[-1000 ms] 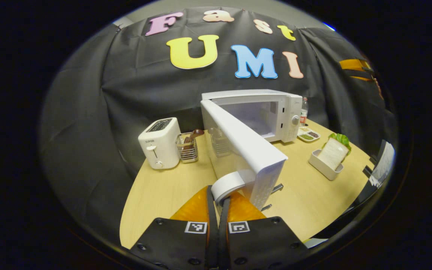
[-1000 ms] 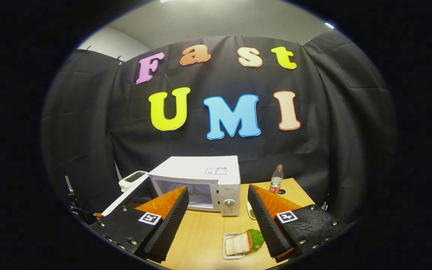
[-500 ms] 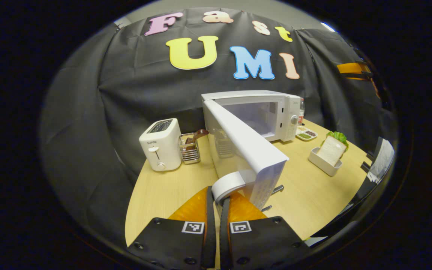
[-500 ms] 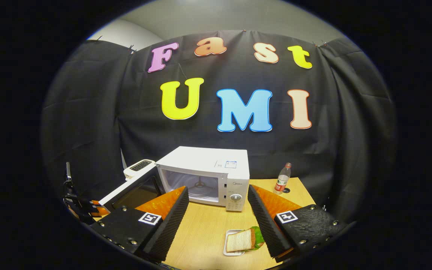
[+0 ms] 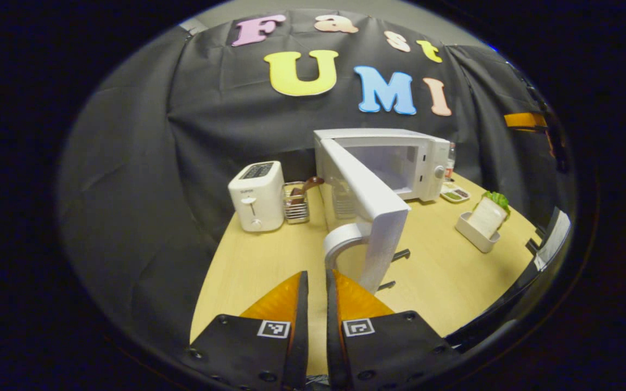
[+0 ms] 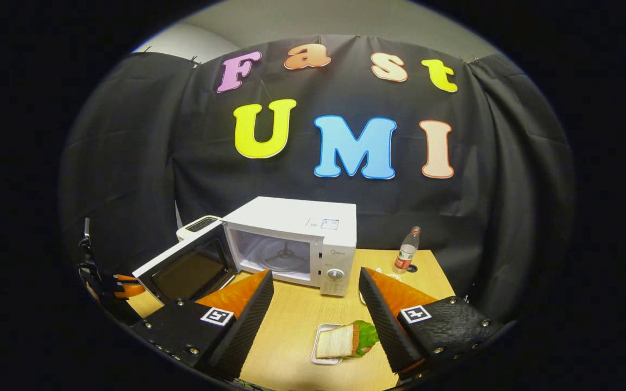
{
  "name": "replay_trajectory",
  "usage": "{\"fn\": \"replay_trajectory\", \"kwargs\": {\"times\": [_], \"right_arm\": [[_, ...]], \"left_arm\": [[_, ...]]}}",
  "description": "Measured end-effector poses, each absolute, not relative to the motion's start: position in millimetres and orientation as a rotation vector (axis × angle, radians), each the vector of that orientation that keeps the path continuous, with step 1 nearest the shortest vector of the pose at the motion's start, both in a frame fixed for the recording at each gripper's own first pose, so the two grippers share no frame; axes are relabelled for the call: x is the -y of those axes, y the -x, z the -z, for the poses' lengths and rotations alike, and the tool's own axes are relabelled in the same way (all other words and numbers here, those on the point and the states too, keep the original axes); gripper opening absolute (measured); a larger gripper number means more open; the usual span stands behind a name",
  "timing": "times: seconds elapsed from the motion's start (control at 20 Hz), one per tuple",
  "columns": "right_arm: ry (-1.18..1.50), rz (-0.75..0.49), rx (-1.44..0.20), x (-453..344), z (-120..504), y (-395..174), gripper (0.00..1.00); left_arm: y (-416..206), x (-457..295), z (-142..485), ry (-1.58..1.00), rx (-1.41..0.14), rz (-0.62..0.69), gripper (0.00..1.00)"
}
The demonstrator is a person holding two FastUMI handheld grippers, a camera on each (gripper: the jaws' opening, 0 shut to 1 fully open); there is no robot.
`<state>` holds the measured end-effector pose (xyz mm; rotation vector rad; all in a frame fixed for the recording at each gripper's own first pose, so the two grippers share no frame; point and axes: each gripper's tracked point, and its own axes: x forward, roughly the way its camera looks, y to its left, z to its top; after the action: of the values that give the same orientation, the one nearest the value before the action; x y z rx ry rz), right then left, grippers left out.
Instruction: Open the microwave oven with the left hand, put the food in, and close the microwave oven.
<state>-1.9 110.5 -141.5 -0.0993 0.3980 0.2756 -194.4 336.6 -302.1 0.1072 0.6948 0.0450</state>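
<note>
The white microwave (image 5: 421,163) stands at the back of the table with its door (image 5: 370,201) swung wide open and its cavity bare. My left gripper (image 5: 317,274) sits just short of the door's curved white handle (image 5: 340,241), its fingers a narrow gap apart with nothing between them. A sandwich with lettuce (image 5: 487,217) leans in a small white tray (image 5: 473,236) to the right. My right gripper (image 6: 315,274) hangs wide open above and just behind the sandwich (image 6: 340,345), facing the microwave (image 6: 302,222) and its open door (image 6: 188,269).
A white toaster (image 5: 257,195) and a wire basket (image 5: 295,202) stand left of the microwave. A divided sauce dish (image 5: 453,194) and a plastic bottle (image 6: 406,255) sit to its right. The table's front edge (image 5: 508,304) curves close by on the right.
My left gripper has let go of the door handle and drawn back from it. The door has swung wider open. The right gripper view has dipped slightly toward the sandwich.
</note>
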Motion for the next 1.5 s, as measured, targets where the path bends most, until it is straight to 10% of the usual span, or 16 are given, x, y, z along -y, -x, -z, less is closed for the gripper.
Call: {"fn": "replay_trajectory", "kwargs": {"times": [0.25, 0.55, 1.2, 1.5], "right_arm": [[0.074, -0.232, -0.497, -70, 187, -10, 0.96], [0.024, -0.245, -0.723, -34, 268, -6, 0.96], [-0.189, -0.297, -1.084, -17, 389, 11, 0.95], [-0.419, -0.396, -1.148, -29, 387, 13, 0.3]], "left_arm": [[163, -281, 182, -0.031, -0.44, -0.169, 0.19], [67, -154, 52, -0.064, -0.157, -0.123, 1.0], [1, -62, 27, -0.081, -0.16, -0.148, 0.96], [8, -41, 27, -0.106, -0.173, -0.184, 0.93]]}}
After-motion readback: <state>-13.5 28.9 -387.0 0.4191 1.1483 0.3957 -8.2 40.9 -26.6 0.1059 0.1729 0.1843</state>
